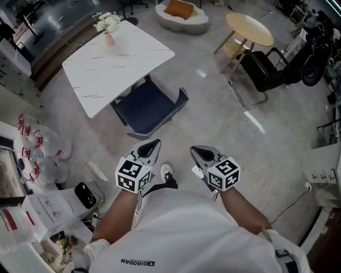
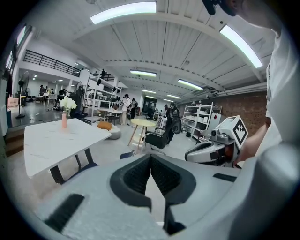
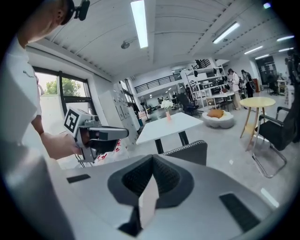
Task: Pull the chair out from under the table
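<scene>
A dark blue chair [image 1: 152, 106] with a white-trimmed back stands at the near edge of the white marble table [image 1: 114, 61], its seat partly under the top. In the right gripper view the chair back [image 3: 190, 152] shows just ahead, with the table [image 3: 171, 124] behind it. The left gripper view catches the table [image 2: 51, 140] at the left. My left gripper [image 1: 152, 145] and right gripper [image 1: 196, 151] hover side by side over the floor, short of the chair and apart from it. Both are shut with nothing between the jaws [image 2: 151, 161] [image 3: 152, 161].
A pink vase of white flowers [image 1: 108, 26] stands on the table. A round wooden table [image 1: 249, 27] and a black chair [image 1: 261, 72] are at the back right, a white seat with an orange cushion [image 1: 181, 13] at the back. Bags and clutter [image 1: 40, 152] line the left.
</scene>
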{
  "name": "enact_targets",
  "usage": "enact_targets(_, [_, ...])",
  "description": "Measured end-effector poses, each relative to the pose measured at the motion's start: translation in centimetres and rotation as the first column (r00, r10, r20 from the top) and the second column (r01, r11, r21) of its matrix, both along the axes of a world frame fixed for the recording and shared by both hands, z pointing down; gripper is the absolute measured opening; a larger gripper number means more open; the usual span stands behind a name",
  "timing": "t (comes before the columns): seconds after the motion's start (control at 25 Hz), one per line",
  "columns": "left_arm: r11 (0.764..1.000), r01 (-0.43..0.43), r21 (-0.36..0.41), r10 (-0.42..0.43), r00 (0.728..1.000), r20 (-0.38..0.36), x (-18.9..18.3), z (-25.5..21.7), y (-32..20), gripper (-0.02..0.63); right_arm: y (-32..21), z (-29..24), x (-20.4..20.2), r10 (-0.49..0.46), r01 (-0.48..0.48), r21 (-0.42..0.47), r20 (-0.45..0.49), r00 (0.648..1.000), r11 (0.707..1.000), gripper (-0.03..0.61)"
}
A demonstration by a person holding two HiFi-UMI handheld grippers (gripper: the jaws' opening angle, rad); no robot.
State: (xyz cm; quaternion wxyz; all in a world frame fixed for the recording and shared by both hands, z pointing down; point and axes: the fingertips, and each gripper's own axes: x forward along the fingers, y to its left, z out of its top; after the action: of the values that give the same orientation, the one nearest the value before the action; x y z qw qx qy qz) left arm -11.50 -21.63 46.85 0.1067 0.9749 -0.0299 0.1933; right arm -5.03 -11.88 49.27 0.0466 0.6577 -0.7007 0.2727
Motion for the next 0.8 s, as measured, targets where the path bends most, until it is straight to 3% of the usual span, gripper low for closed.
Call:
enact_targets(0.36, [1.0, 0.015, 0.021, -0.015, 1.0, -0.025, 3.3, -0.4, -7.4, 0.003, -8.2, -0.6, 4.0, -0.026, 0.027, 0.005, -0.046, 0.999, 1.0, 0.006])
enact_targets(0.8, [0.996, 0.089, 0.021, -0.089, 0.996, -0.016, 3.7, 0.1, -13.3, 0.003, -14.8, -1.1, 5.9, -0.107, 0.107, -0.005, -0.06, 0.992, 0.994, 0.006])
